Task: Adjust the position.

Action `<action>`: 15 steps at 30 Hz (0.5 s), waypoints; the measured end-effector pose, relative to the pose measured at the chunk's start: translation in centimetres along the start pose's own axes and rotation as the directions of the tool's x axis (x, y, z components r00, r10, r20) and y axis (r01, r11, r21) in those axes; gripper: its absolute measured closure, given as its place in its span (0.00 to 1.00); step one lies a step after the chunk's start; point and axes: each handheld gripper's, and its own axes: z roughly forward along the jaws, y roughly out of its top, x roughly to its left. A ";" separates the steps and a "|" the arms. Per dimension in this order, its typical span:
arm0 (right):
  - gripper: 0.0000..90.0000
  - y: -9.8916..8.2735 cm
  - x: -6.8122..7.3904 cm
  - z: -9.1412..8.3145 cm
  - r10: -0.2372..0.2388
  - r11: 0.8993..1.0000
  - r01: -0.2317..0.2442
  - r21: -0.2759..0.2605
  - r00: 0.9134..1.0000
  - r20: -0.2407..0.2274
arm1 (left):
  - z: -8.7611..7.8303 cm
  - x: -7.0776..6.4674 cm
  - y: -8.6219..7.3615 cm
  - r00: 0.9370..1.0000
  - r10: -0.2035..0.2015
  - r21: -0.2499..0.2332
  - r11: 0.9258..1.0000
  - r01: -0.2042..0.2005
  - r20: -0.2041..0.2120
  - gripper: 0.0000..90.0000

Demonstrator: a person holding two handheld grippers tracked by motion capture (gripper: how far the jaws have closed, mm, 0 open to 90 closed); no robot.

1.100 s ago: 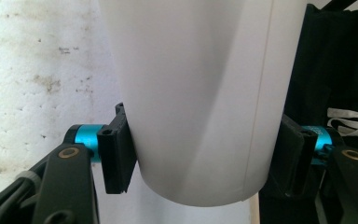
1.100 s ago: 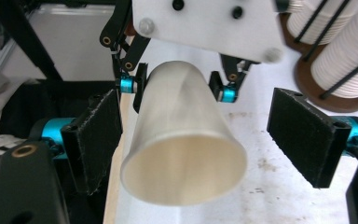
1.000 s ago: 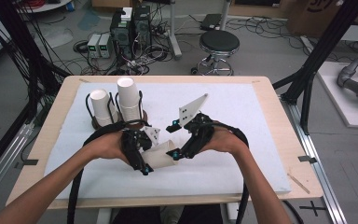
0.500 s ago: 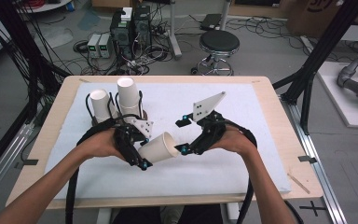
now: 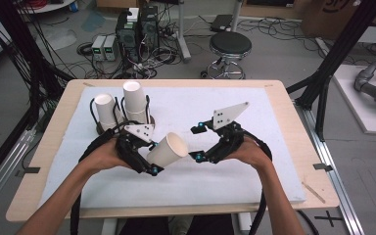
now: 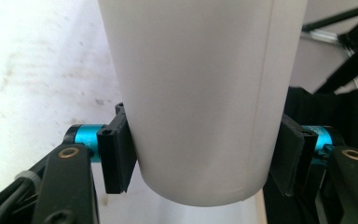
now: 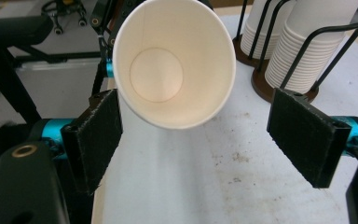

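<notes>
Paper cup [image 5: 168,150] front and centre: we have it clamped near its base in the left gripper [image 5: 147,161], tipped on its side above the white mat [image 5: 254,122], its open mouth turned toward the right gripper [image 5: 198,142]. From the left gripper view the pads [image 6: 116,156] press on both sides of the cup's narrow end, a thin wall with nothing inside to stiffen it. That is our first worry: squeeze harder and the cup dents or ovals, and then it may pop out of the hold.

Our right gripper stands wide open, pads [image 7: 307,135] well clear of the rim, nothing between them yet. In its own view the cup's mouth sits high and toward the left pad, not centred. If we close from here, one pad probably meets the rim first, shoves the cup sideways and twists it in the left hold, or crumples the lip.

Behind the left hand, the cup stacks [image 5: 132,100] in their wire holder [image 5: 98,128] stand close; a careless swing back could knock them over.
</notes>
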 end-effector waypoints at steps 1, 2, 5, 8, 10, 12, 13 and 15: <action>0.21 -0.2 0.0 0.0 0.003 1.000 -0.003 -0.017 1.000 -0.003 | 0.0 0.0 -0.1 1.000 0.001 -0.019 1.000 -0.001 -0.006 0.38; 0.21 -0.5 0.0 -0.1 0.012 0.999 -0.012 -0.041 1.000 -0.003 | 0.1 0.0 -0.3 1.000 -0.005 -0.036 0.999 0.005 -0.003 0.38; 0.21 -0.9 0.0 0.0 0.019 0.998 -0.019 -0.056 1.000 -0.007 | 0.2 0.1 -0.8 1.000 -0.011 -0.087 0.996 0.010 -0.010 0.38; 0.21 -1.3 0.0 0.1 0.024 0.996 -0.024 -0.081 1.000 -0.012 | 0.4 0.0 -1.3 1.000 0.002 -0.144 0.990 -0.002 -0.001 0.38; 0.21 -1.6 0.0 0.3 0.031 0.994 -0.033 -0.102 0.999 -0.018 | 0.5 -0.2 -1.5 1.000 0.013 -0.190 0.982 -0.015 -0.010 0.38; 0.21 -1.9 0.1 0.6 0.042 0.992 -0.045 -0.120 0.999 -0.028 | 0.7 -0.3 -1.7 1.000 0.026 -0.224 0.974 -0.028 -0.012 0.38; 0.21 -1.9 0.1 0.6 0.042 0.992 -0.045 -0.120 0.999 -0.028 | 0.7 -0.5 -1.8 0.999 0.030 -0.246 0.969 -0.034 -0.021 0.38; 0.21 -2.1 0.2 0.9 0.045 0.989 -0.050 -0.137 0.998 -0.034 | 0.9 -0.8 -1.9 0.999 0.034 -0.300 0.953 -0.039 -0.022 0.38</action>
